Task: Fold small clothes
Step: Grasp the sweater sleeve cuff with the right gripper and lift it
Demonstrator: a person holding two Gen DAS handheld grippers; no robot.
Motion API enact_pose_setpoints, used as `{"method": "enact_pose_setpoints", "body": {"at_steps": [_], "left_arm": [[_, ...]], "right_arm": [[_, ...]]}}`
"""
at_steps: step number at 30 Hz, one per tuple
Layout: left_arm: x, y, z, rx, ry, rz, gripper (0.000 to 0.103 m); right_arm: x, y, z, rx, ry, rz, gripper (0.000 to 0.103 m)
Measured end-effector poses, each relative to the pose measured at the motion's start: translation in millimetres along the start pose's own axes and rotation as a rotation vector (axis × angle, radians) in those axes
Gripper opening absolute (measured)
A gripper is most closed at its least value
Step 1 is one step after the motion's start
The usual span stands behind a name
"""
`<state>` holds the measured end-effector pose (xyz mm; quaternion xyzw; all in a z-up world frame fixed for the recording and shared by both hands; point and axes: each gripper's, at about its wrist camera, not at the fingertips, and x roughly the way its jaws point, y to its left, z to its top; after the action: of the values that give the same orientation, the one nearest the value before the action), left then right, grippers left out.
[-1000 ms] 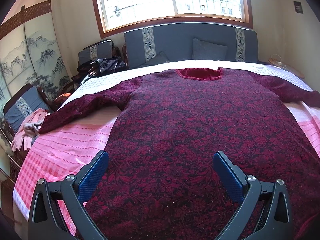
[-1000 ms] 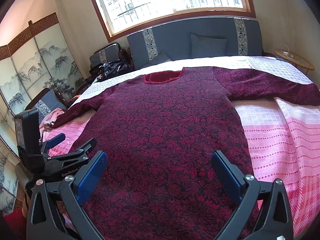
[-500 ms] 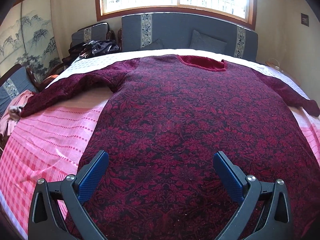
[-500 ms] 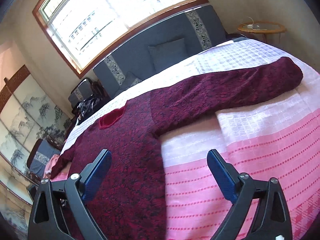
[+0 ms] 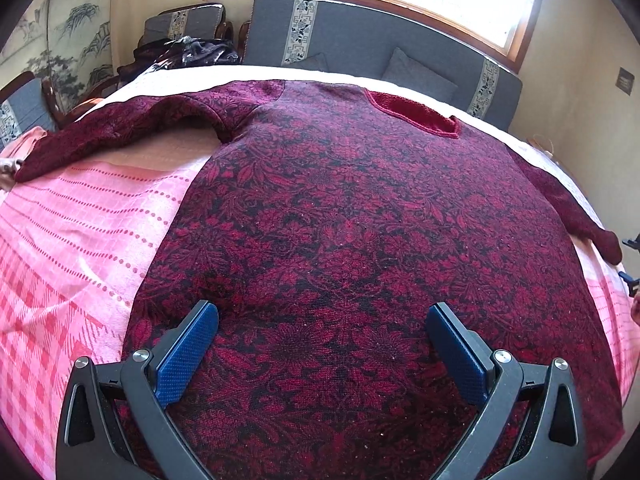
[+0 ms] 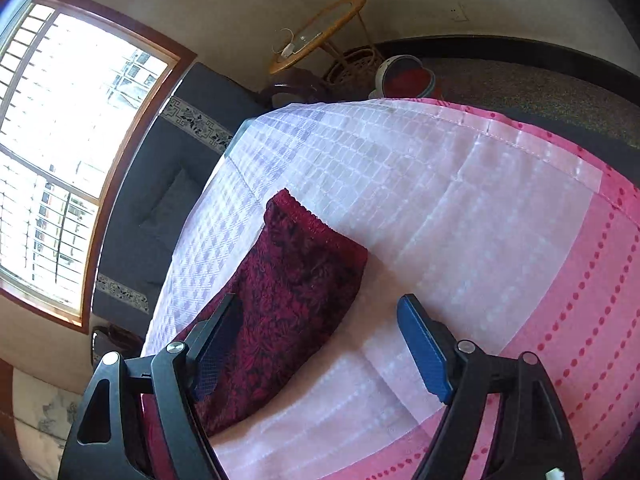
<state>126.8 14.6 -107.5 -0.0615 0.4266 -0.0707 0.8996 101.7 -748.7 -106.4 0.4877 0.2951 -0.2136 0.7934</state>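
Note:
A dark red floral sweater (image 5: 340,220) lies flat on the pink and white bed cover (image 5: 80,220), neckline (image 5: 412,114) toward the headboard, both sleeves spread out. My left gripper (image 5: 322,316) is open and empty just above the lower body of the sweater. My right gripper (image 6: 320,308) is open and empty, tilted, right over the end of the right sleeve (image 6: 296,280); the cuff (image 6: 316,220) lies just beyond the fingertips. A sliver of the right gripper (image 5: 632,264) shows at the right edge of the left wrist view, by the sleeve's end.
A grey headboard with cushions (image 5: 380,48) stands under the window. Dark clothes (image 5: 192,50) are piled on a chair at the back left. A round wicker side table (image 6: 316,36) and a basket (image 6: 352,68) stand past the bed's far right corner.
My right gripper swung right, rolled over and came down close over the right sleeve's cuff. My left gripper moved closer to the sweater's body and turned a little left.

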Motion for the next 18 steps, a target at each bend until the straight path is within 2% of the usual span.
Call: {"method": "enact_pose_setpoints", "body": {"at_steps": [3,5,6,7,8,9,11,13,18], "left_arm": [[2.6,-4.5,0.3,0.017,0.007,0.018,0.103],[3.0,-4.4,0.5,0.017,0.007,0.019,0.103],[3.3,-4.3,0.6,0.015,0.006,0.018,0.103],[3.7,-4.4,0.8,0.013,0.007,0.018,0.103],[3.9,-4.4,0.5,0.012,0.006,0.018,0.103],[4.1,-4.9,0.5,0.010,0.006,0.019,0.103],[4.6,-4.8,0.7,0.007,0.007,0.019,0.103],[4.9,-4.5,0.9,0.002,0.006,0.015,0.103],[1.4,0.6,0.2,-0.028,-0.008,-0.015,0.103]], "right_arm": [[12.3,3.5,9.7,0.004,-0.009,0.018,0.078],[16.7,5.6,12.2,-0.001,-0.015,0.026,0.071],[21.0,7.5,12.4,-0.007,-0.003,0.020,0.054],[24.5,8.9,12.8,-0.017,0.005,-0.013,0.031],[28.0,8.9,13.1,-0.017,0.019,-0.049,0.019],[30.6,5.1,11.6,0.002,0.041,-0.057,0.014],[21.2,7.9,6.4,0.003,0.015,-0.046,0.014],[4.4,28.7,-4.2,-0.073,-0.024,-0.009,0.013],[-23.6,118.3,-49.6,-0.230,-0.011,0.159,0.013]]}}
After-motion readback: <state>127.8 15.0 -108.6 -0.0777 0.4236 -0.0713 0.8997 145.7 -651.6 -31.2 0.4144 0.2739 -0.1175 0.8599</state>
